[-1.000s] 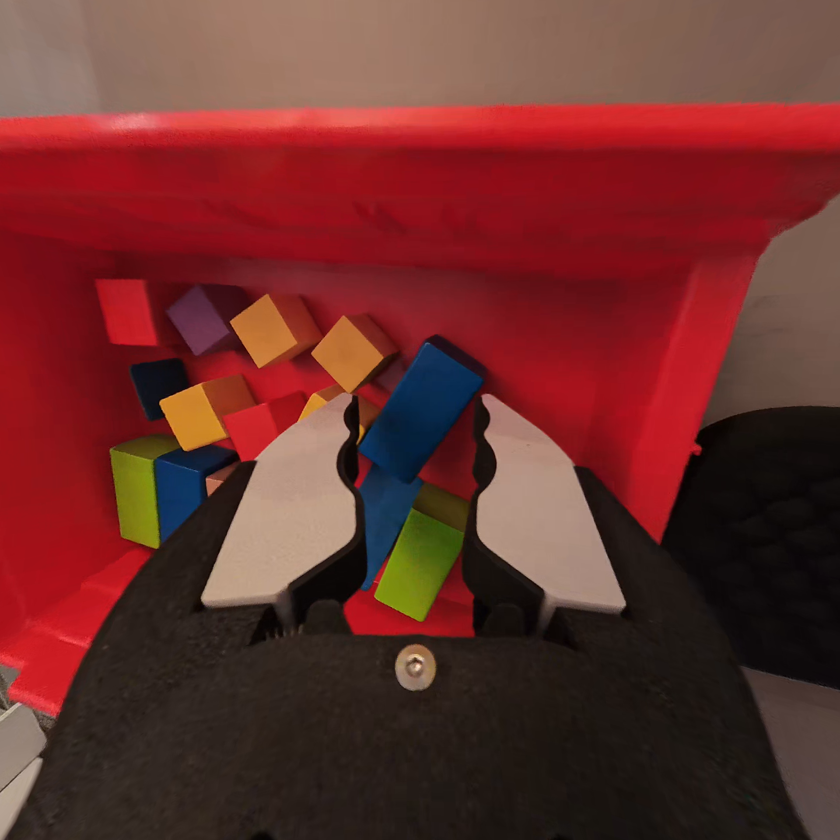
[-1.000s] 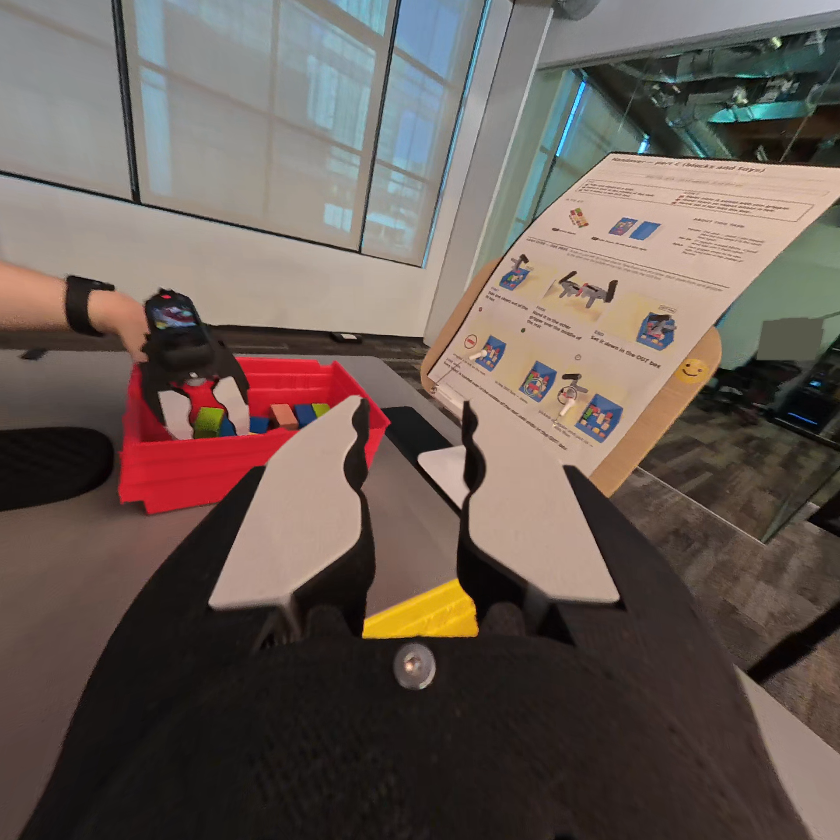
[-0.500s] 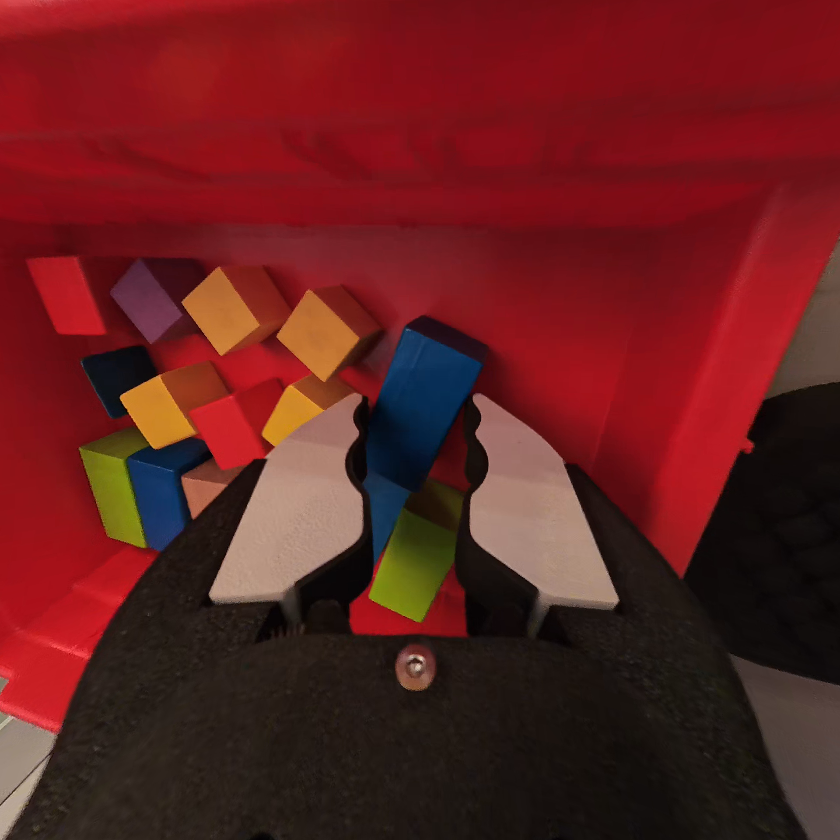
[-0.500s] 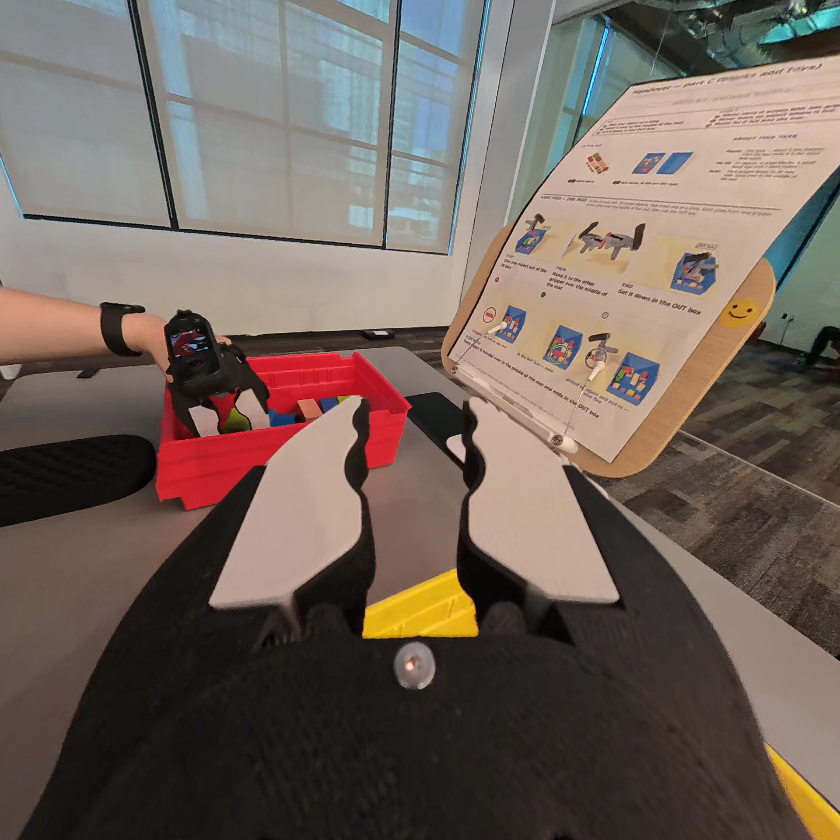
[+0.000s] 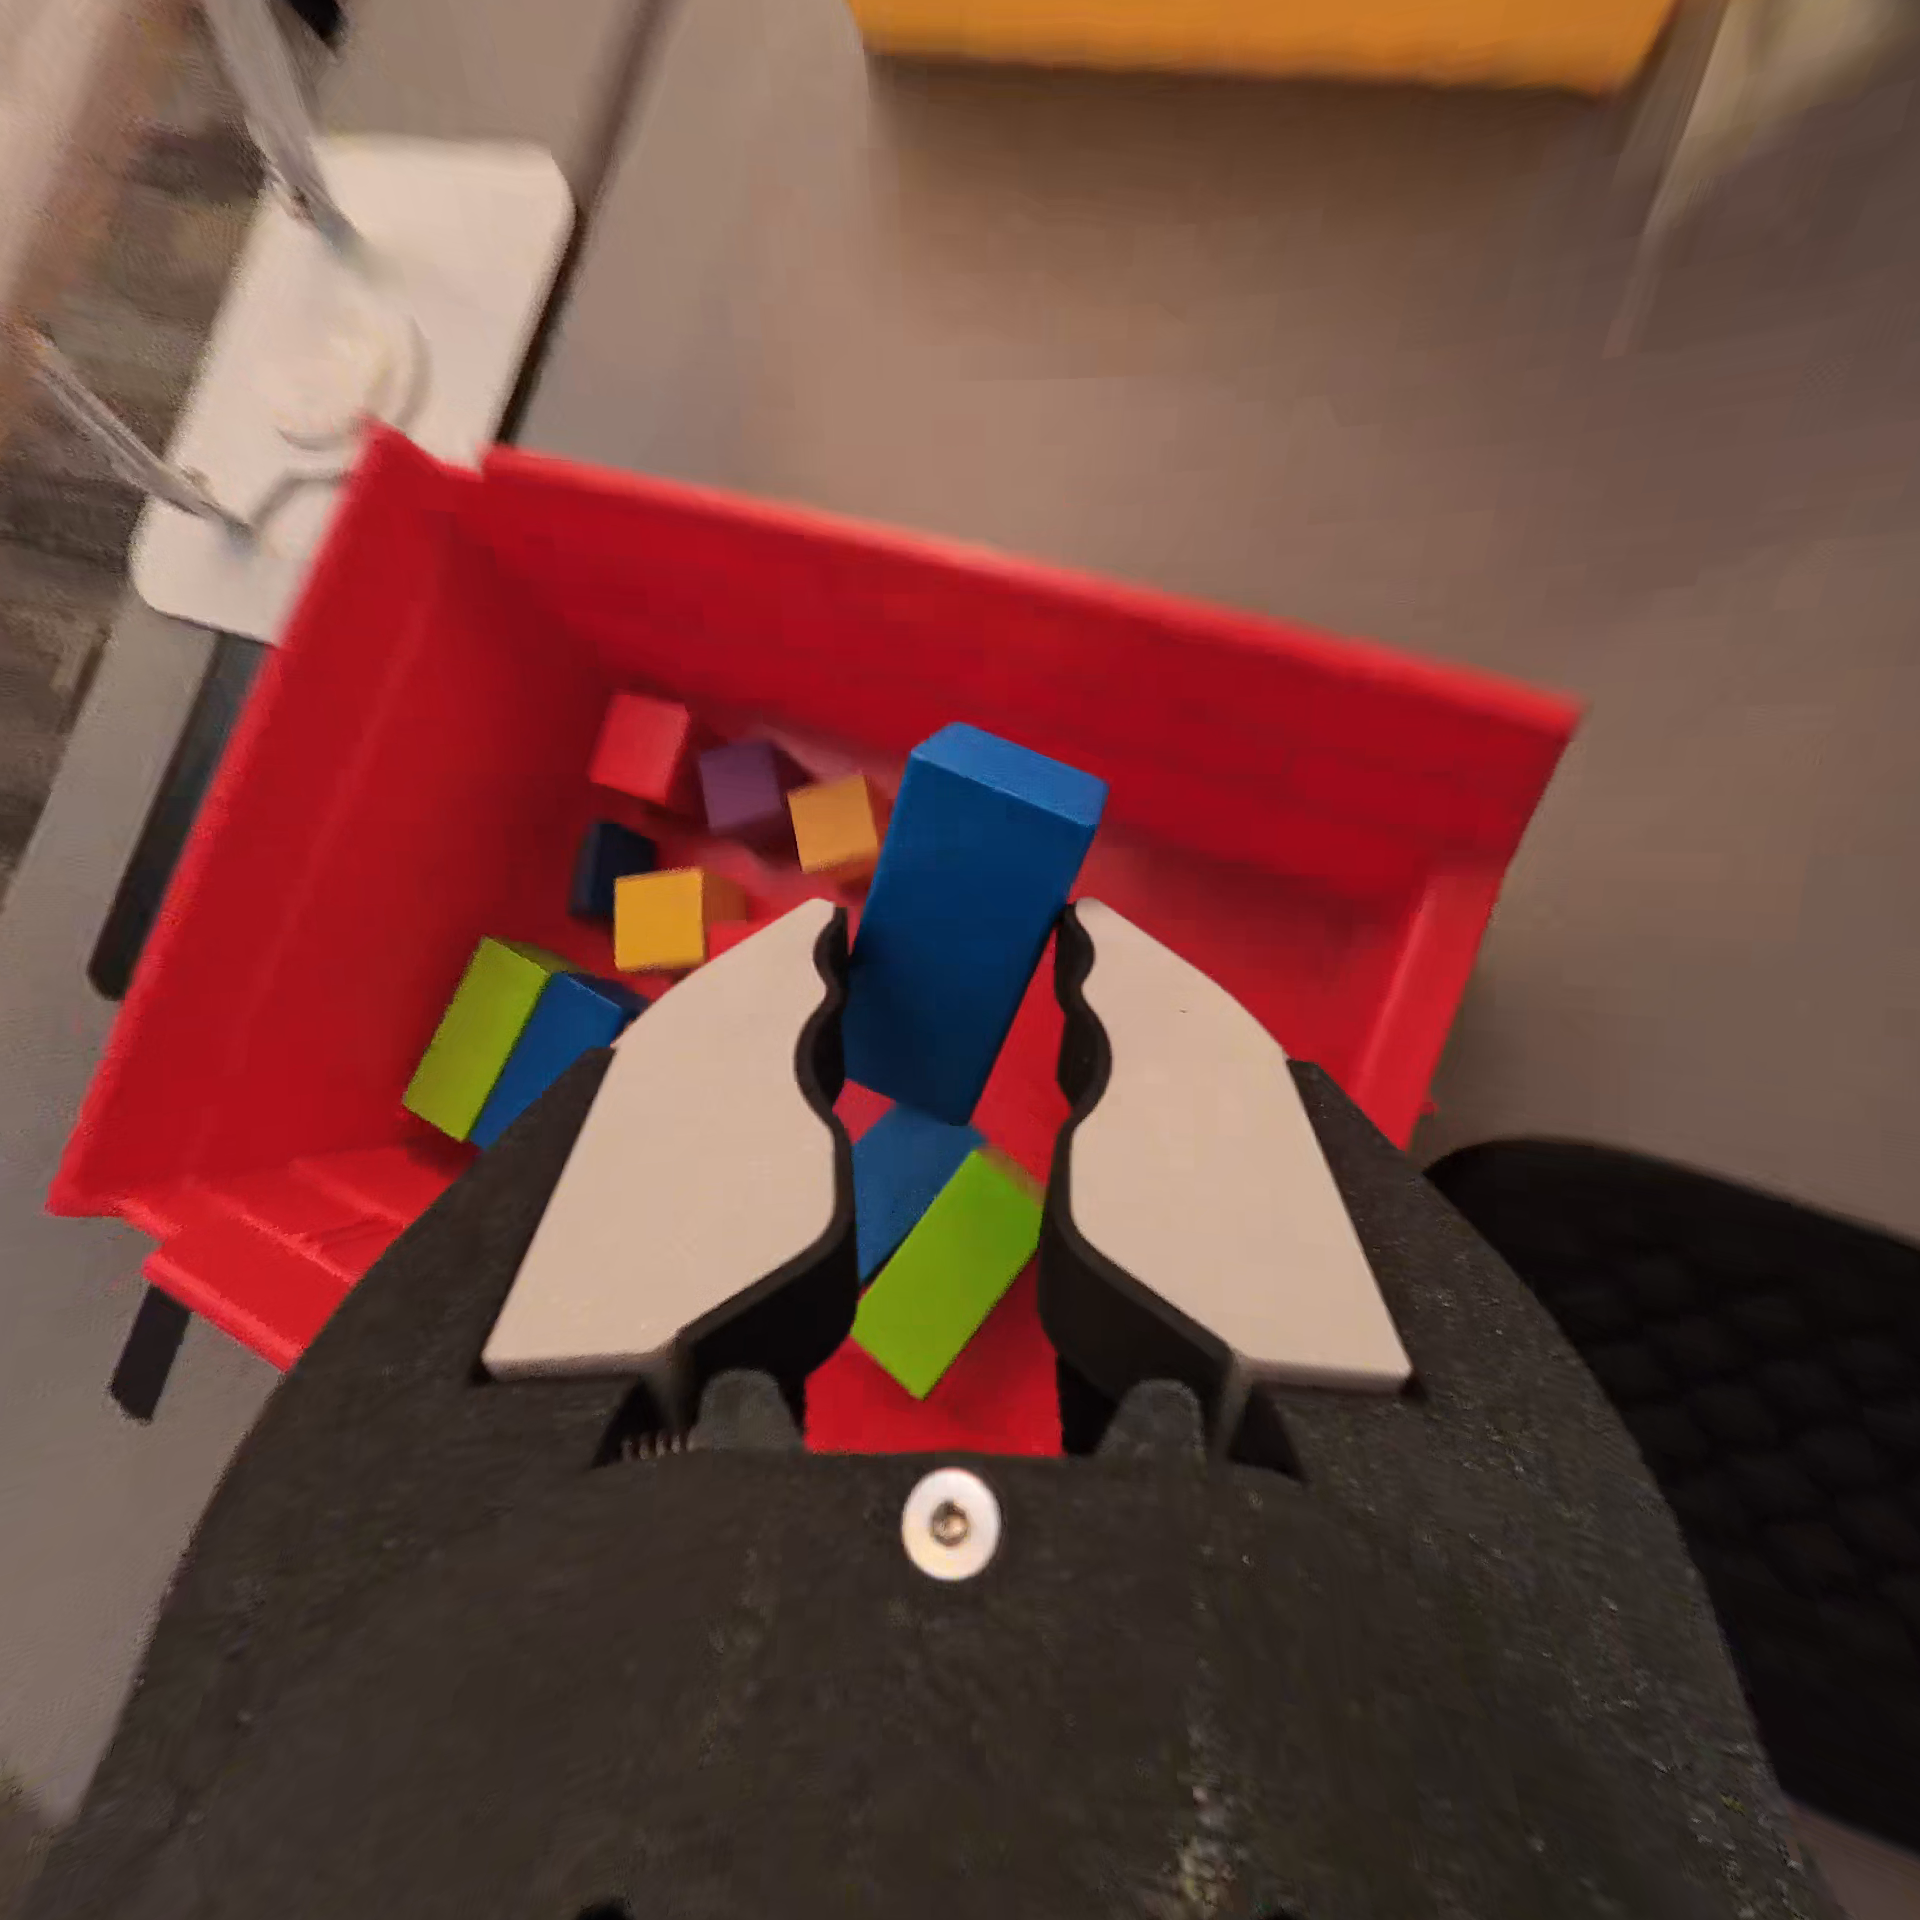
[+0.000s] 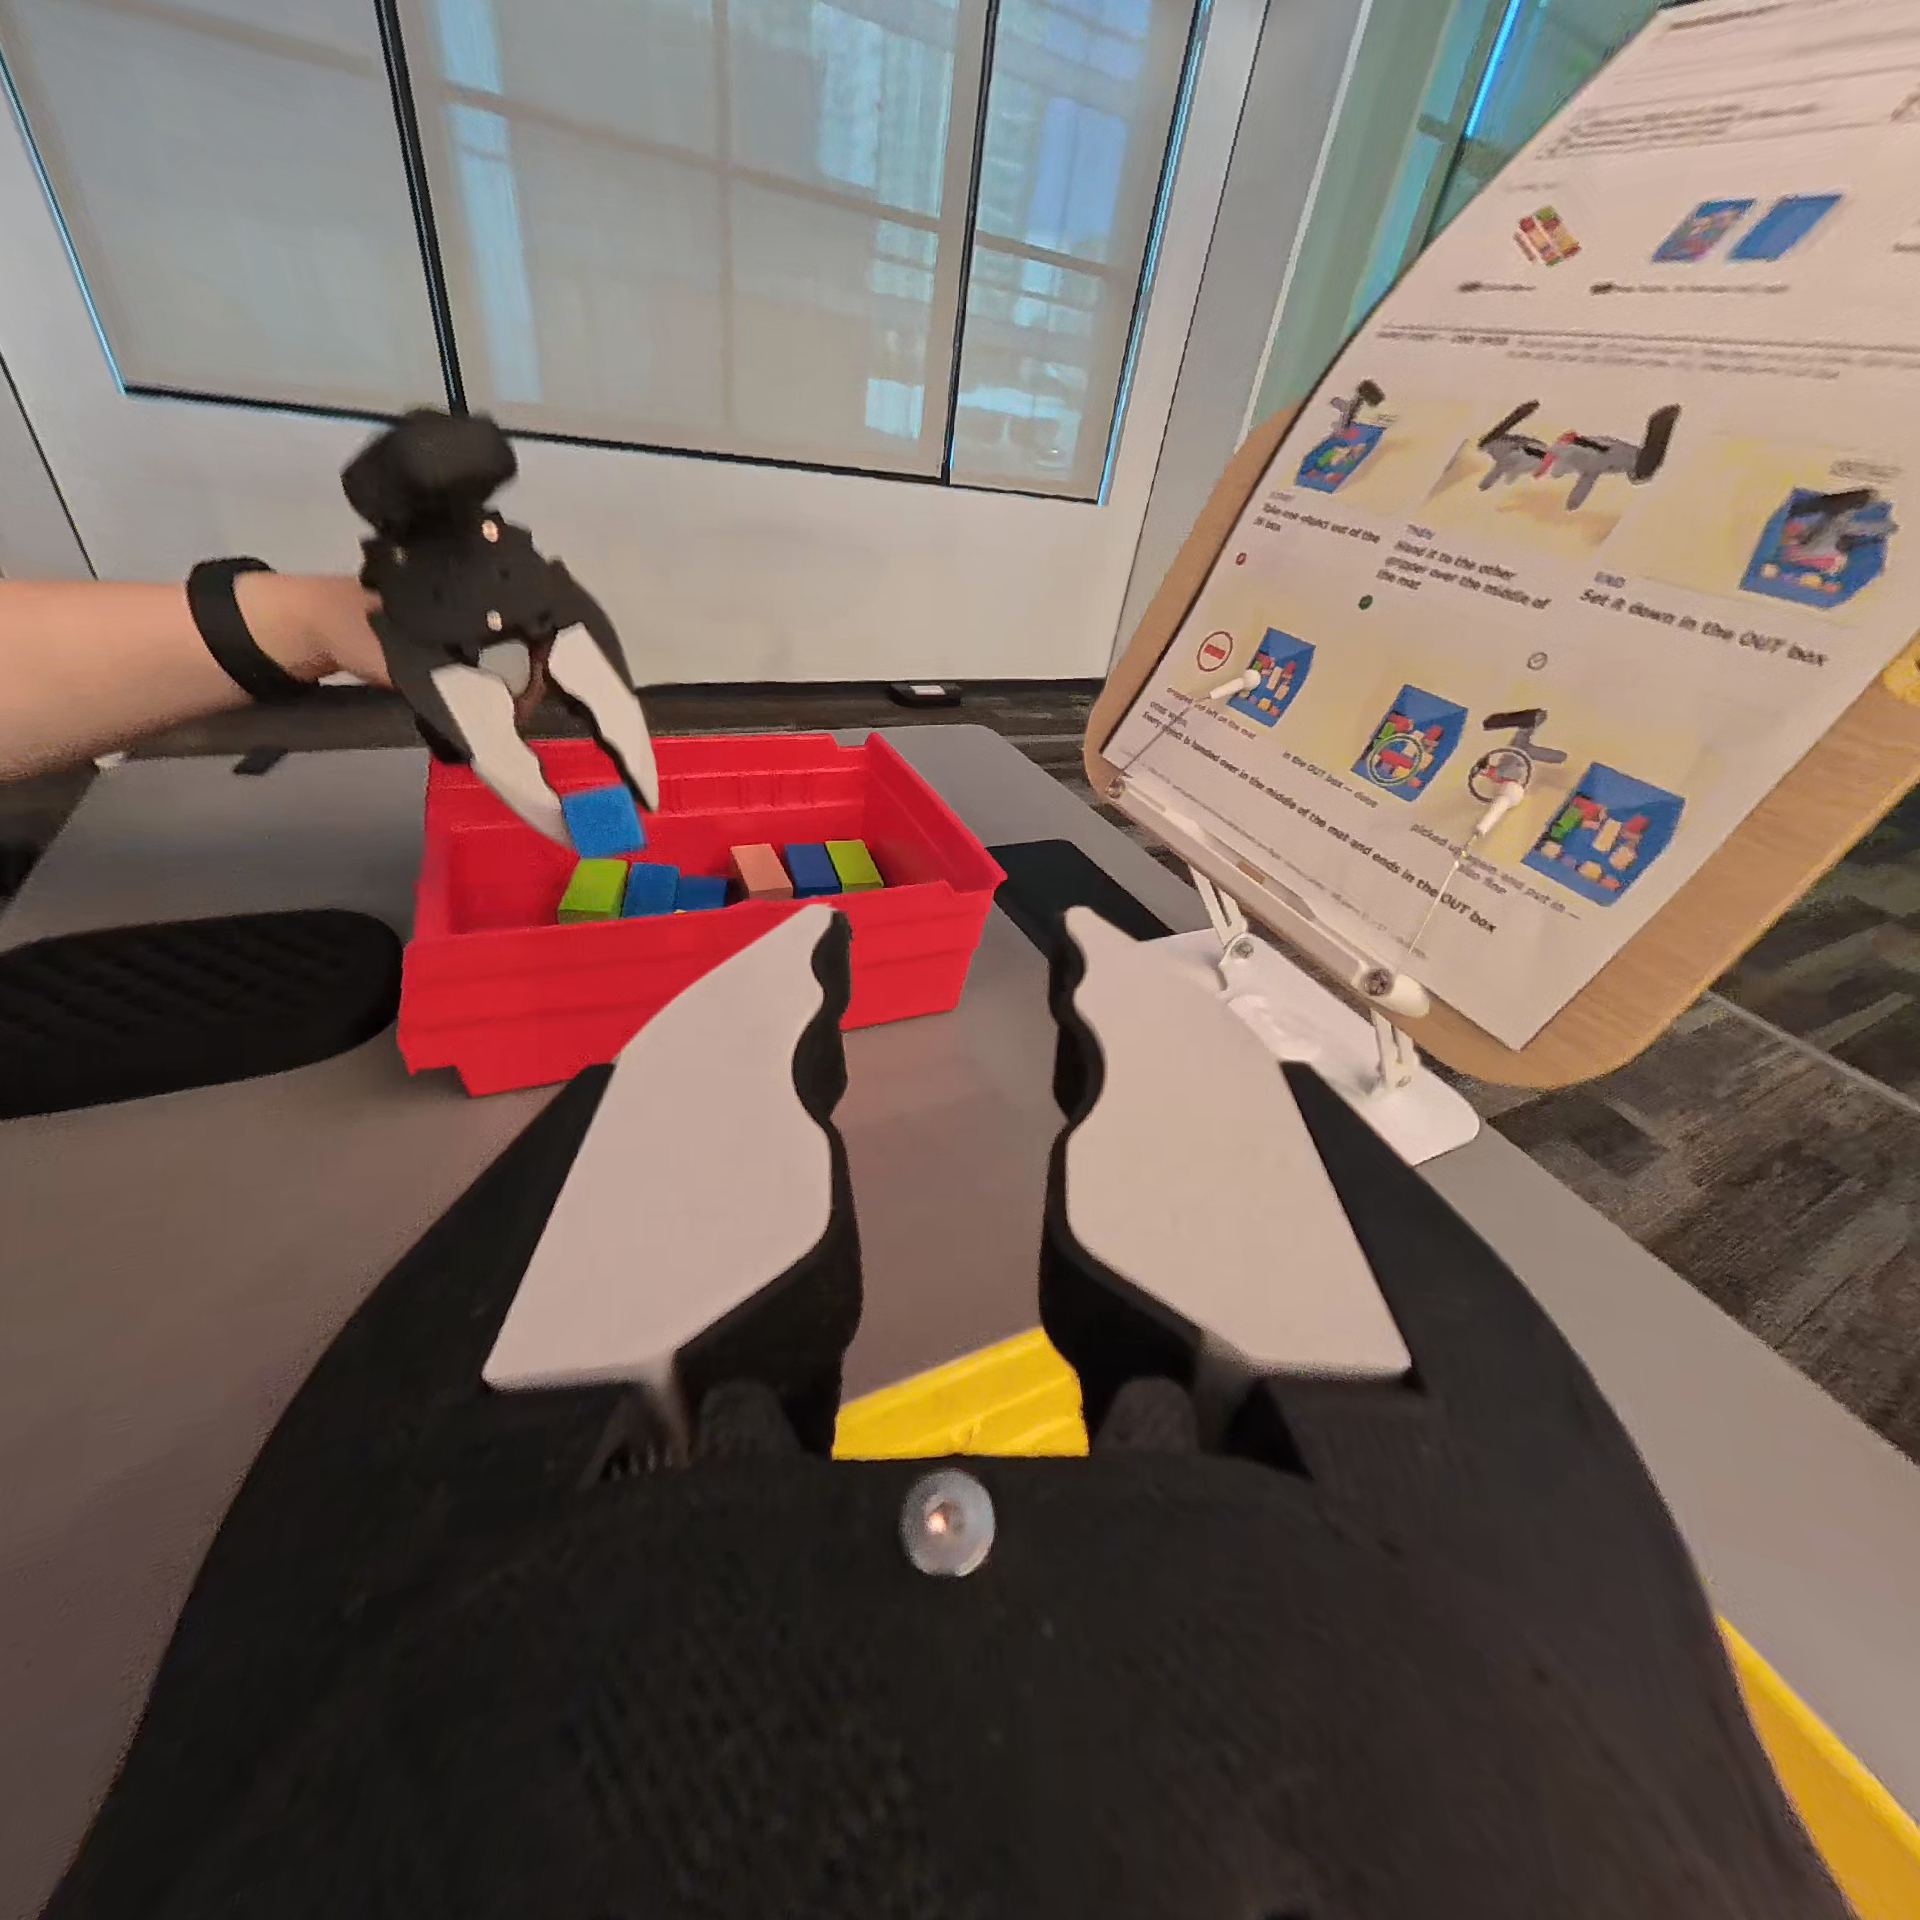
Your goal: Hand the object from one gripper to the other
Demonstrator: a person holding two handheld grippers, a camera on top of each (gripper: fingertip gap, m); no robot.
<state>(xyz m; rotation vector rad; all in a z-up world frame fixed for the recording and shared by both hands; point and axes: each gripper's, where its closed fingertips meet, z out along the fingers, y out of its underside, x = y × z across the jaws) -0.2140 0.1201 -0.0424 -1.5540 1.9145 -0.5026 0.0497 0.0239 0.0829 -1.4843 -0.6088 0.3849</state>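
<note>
Left tool (image 5: pixel 951 920) is being seen clamped on a long blue block (image 5: pixel 961 914), low on its length, with most of the block standing out past the tips. The block is being held above the red bin (image 5: pixel 343 831), clear of the loose blocks lying in it; in the right wrist view the same block (image 6: pixel 603 819) is being shown end-on between the left tool's tips (image 6: pixel 597 800), over the bin's near-left corner. Motion blur is being noted in both views.

Right tool (image 6: pixel 948 930) is being held empty, jaws parted, near the table (image 6: pixel 208 1247) and well apart from the bin, with a yellow bin edge (image 6: pixel 956 1403) showing beneath it.

Step judged in hand: block being carried out of the bin toward the receiving tool. For a clean transfer, the exposed far end is best being presented to the right tool, so that it can be taken crosswise on the flat faces; the left grip should be released only once the right is being felt firm. The grip is sitting near one end, so the block may be pivoting if bumped.

Block: rectangular, painted matte blue, crisp edges, flat sides, likely wood.
</note>
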